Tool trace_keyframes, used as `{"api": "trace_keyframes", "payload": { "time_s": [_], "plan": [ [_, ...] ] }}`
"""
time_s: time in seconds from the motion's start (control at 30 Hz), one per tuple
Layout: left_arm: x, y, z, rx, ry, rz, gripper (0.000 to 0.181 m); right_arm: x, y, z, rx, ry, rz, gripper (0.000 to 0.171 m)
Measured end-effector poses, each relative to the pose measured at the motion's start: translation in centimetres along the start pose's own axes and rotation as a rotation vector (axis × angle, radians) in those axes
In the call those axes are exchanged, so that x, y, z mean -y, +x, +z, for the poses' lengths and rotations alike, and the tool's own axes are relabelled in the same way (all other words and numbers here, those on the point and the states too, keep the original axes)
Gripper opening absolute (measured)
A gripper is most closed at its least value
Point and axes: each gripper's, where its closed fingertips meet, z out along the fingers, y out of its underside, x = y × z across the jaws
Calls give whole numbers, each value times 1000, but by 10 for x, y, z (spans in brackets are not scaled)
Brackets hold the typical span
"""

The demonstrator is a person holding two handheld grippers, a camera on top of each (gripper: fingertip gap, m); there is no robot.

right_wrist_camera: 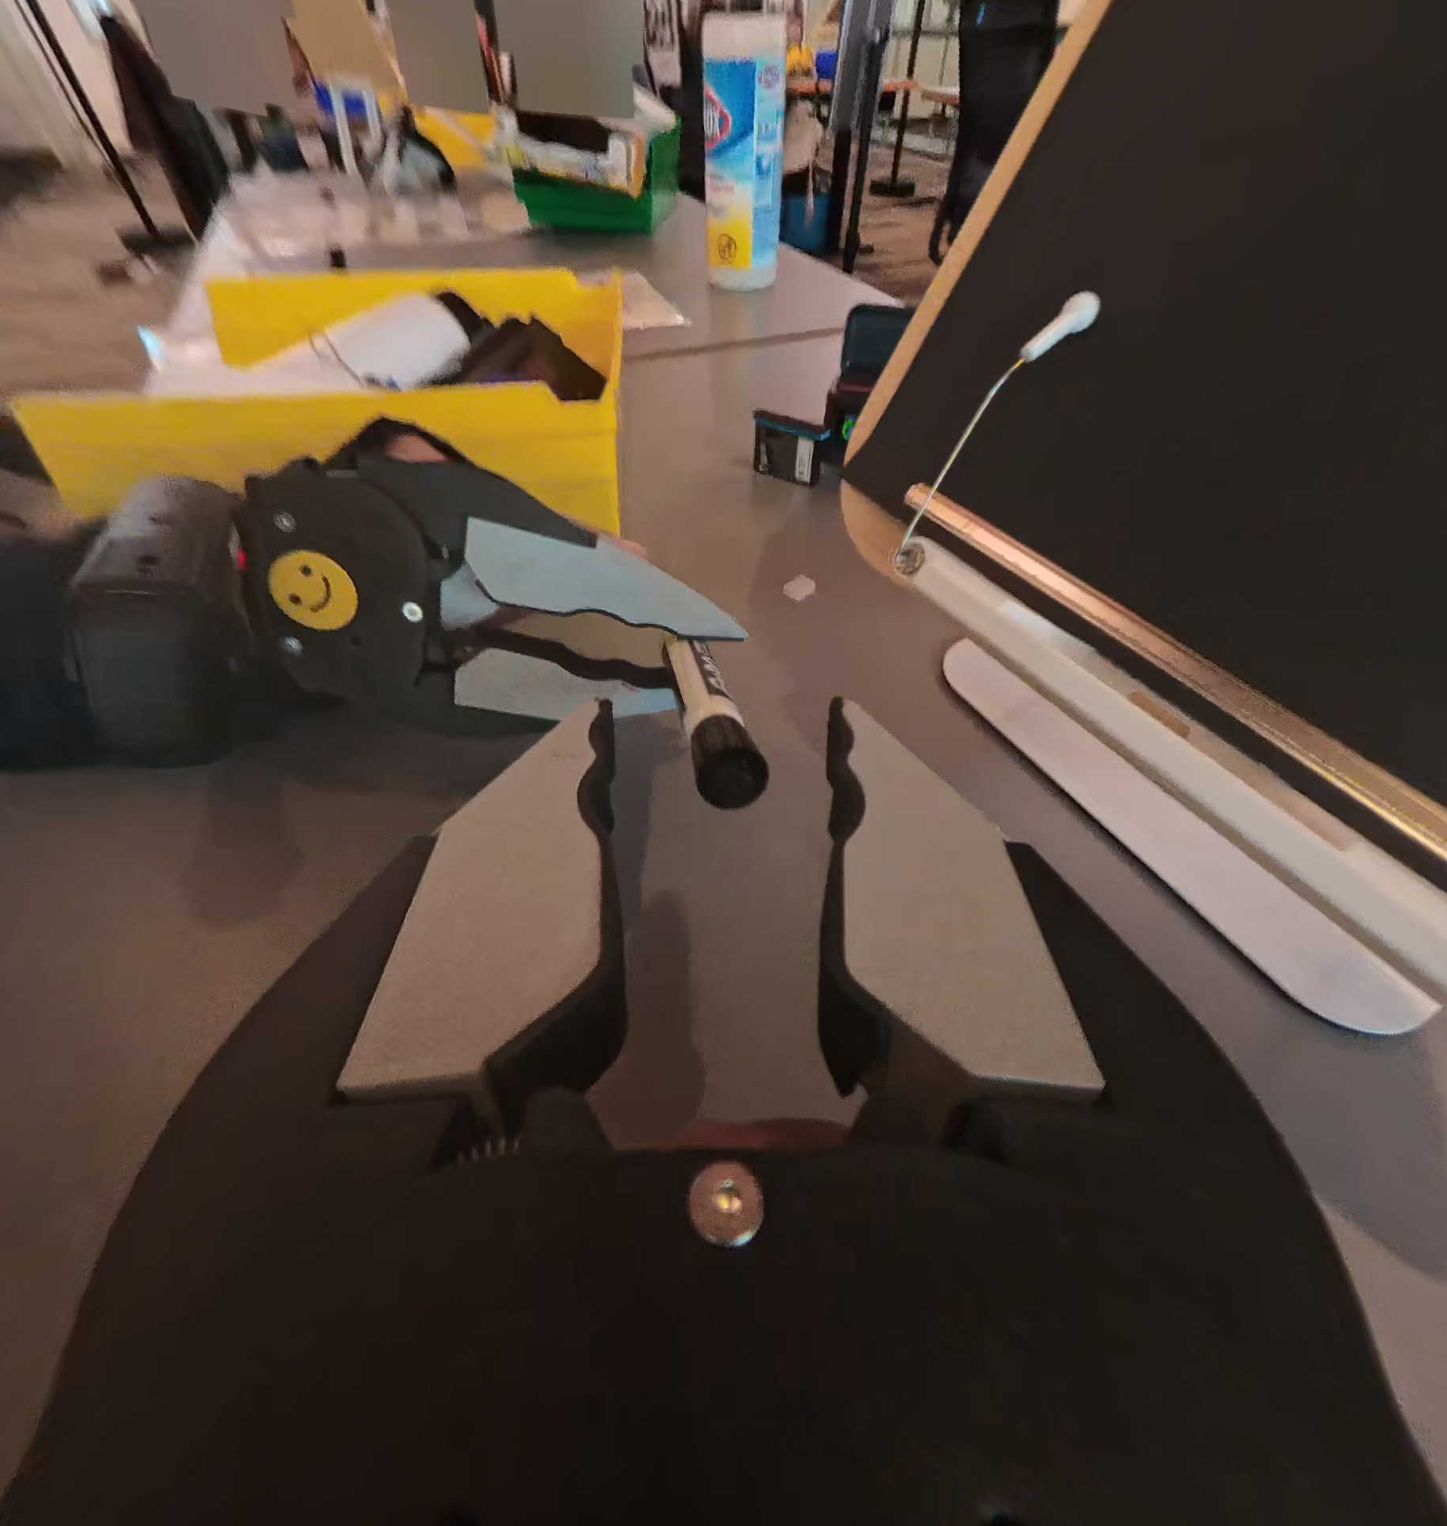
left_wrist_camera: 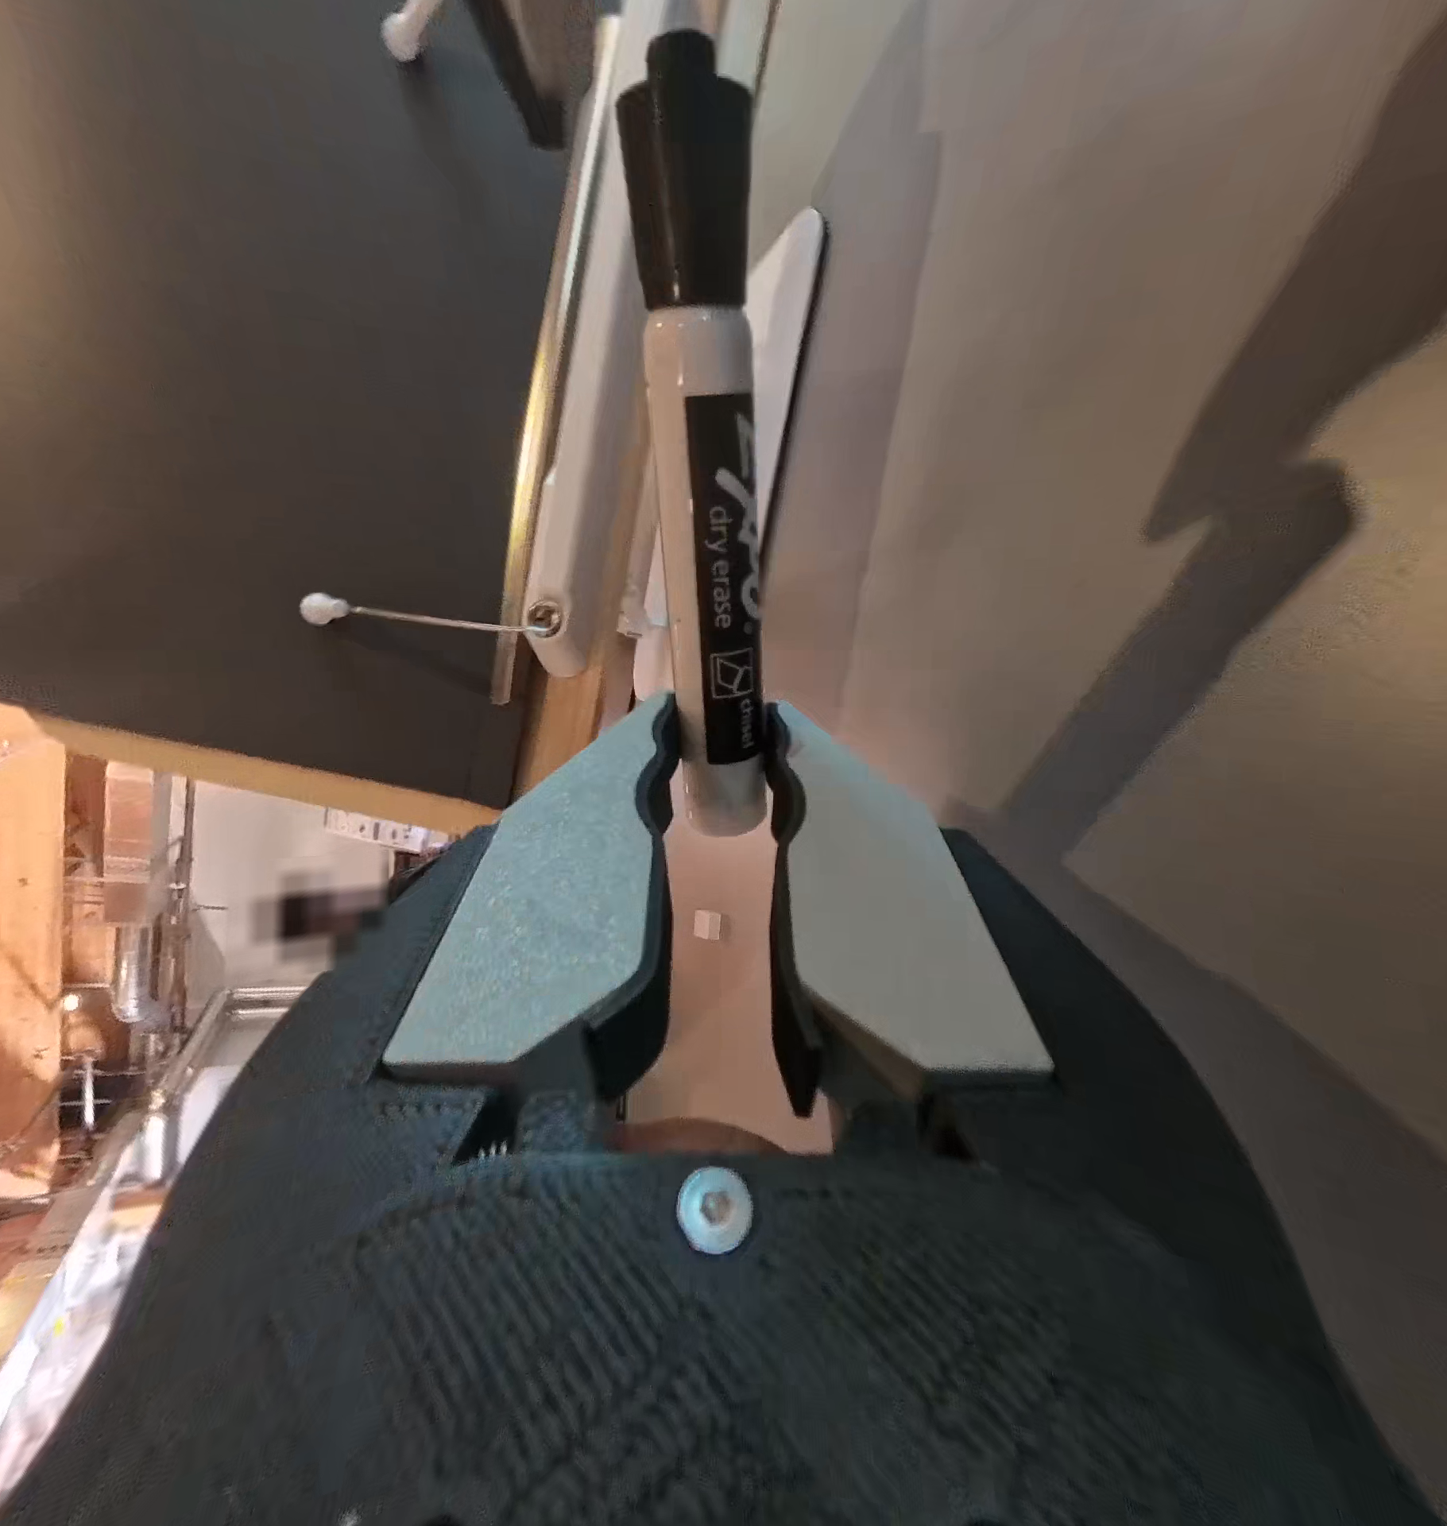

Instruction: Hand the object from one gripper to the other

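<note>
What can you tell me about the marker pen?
The marker is a white plastic tube with a black label and a black cap with a clip. The left gripper pinches its bottom end, cap pointing away. In the right wrist view, the cap sticks out between the open right gripper's fingertips, touching neither, above the grey table.

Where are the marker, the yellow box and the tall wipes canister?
marker (left_wrist_camera: pixel 716 528): left wrist view, its labelled barrel.
yellow box (right_wrist_camera: pixel 489 438): right wrist view, its front wall.
wipes canister (right_wrist_camera: pixel 743 165): right wrist view, mid-body.
</note>
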Motion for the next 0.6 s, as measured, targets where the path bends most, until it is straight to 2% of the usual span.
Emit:
{"api": "trace_keyframes", "payload": {
  "time_s": [0.1,0.2,0.27,0.37,0.4,0.47,0.6],
  "plan": [
    [5,17,1,-50,-24,93,18,-18,-10,14,-59,-127,-164,56],
    [10,29,1,-80,-19,158,18,-43,-10,26,-178,-297,-420,56],
    [15,32,0,-89,9,165,18,-58,-11,32,-195,-372,-517,52],
    [25,32,-4,-82,55,176,18,-70,-12,35,-174,-416,-493,33],
    [27,32,-5,-80,69,176,17,-71,-14,35,-151,-417,-477,17],
    [31,27,-5,-54,95,120,17,-67,-12,32,-134,-395,-441,16],
    [29,11,-7,-42,136,-102,22,-59,-1,26,-99,-325,-152,15]
  ]
}}
